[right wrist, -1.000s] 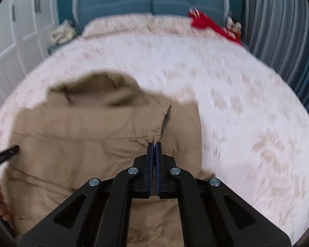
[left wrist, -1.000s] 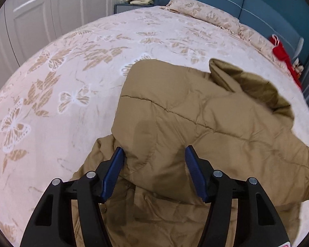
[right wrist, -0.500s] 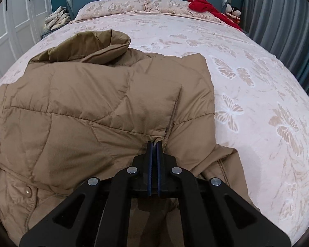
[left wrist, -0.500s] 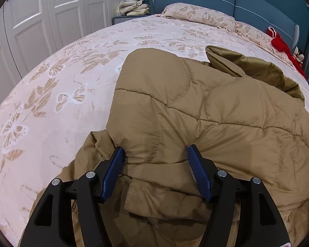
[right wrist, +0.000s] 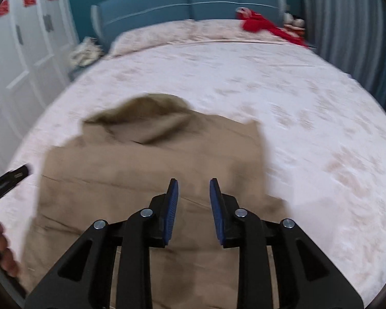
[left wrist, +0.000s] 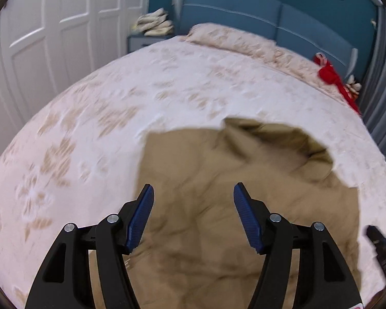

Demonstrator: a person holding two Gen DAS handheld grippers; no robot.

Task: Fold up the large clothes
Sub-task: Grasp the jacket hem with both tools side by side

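Observation:
A tan quilted jacket (left wrist: pixel 270 180) lies folded on the butterfly-print bed (left wrist: pixel 141 90), its hood (left wrist: pixel 270 136) at the far end. My left gripper (left wrist: pixel 193 186) hovers open above the jacket's near left part, with nothing between its blue pads. In the right wrist view the jacket (right wrist: pixel 141 167) fills the lower left, hood (right wrist: pixel 146 113) away from me. My right gripper (right wrist: pixel 193 180) is above its near right part; its jaws are opening and hold nothing. The other gripper's tip (right wrist: pixel 10 177) and a hand (right wrist: pixel 2 252) show at the left edge. Both views are motion-blurred.
A blue headboard (left wrist: pixel 244 13) and pillows (left wrist: pixel 231 38) are at the far end, with a red garment (right wrist: pixel 265 25) by them. White wardrobe doors (left wrist: pixel 51 38) stand left, beside a nightstand with folded cloth (left wrist: pixel 154 23). Grey curtains (right wrist: pixel 360 25) hang right.
My right gripper has let go of the jacket fabric and its jaws have parted. Both grippers have lifted up and back from the jacket, which now lies lower in view.

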